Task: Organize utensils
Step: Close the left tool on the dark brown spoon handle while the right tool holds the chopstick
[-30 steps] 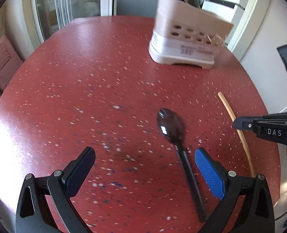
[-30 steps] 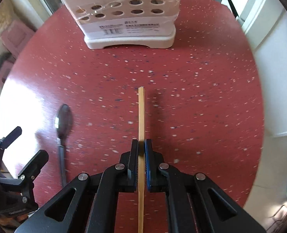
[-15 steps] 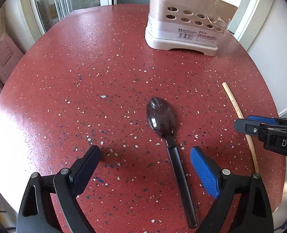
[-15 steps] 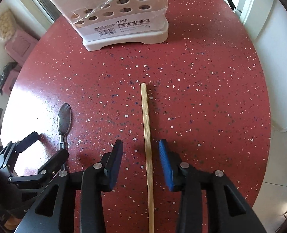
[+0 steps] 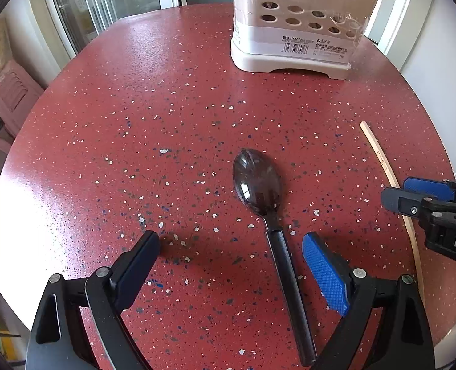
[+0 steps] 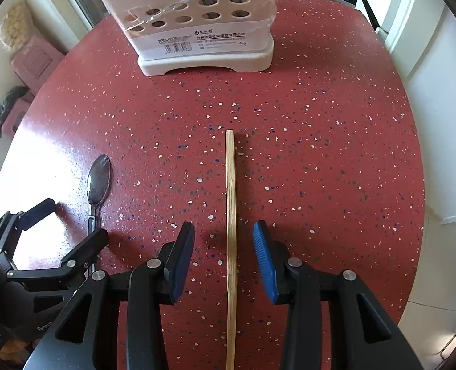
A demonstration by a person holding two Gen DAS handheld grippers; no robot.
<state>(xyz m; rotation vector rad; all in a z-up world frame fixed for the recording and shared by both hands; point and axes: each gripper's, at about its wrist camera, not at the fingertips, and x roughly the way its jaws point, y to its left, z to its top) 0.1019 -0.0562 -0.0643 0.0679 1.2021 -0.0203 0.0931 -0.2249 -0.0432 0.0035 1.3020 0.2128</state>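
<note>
A black spoon (image 5: 265, 203) lies flat on the red speckled table (image 5: 135, 123), bowl toward the holder; it also shows in the right wrist view (image 6: 98, 182). My left gripper (image 5: 231, 246) is open, its handle lying between the fingers near the right one. A wooden chopstick (image 6: 230, 215) lies flat on the table; it also shows in the left wrist view (image 5: 382, 160). My right gripper (image 6: 224, 240) is open, straddling the chopstick without touching it. A beige utensil holder (image 5: 295, 30) with round holes stands at the far side and shows in the right wrist view (image 6: 194, 21).
The table's right edge (image 6: 419, 185) runs close to a white wall. Pink stools (image 5: 9, 98) stand off the left side. Glass doors (image 5: 104, 0) are behind the table.
My right gripper, shut on the chopstick a second ago, has opened and the chopstick lies on the table. Both grippers have moved closer to the holder.
</note>
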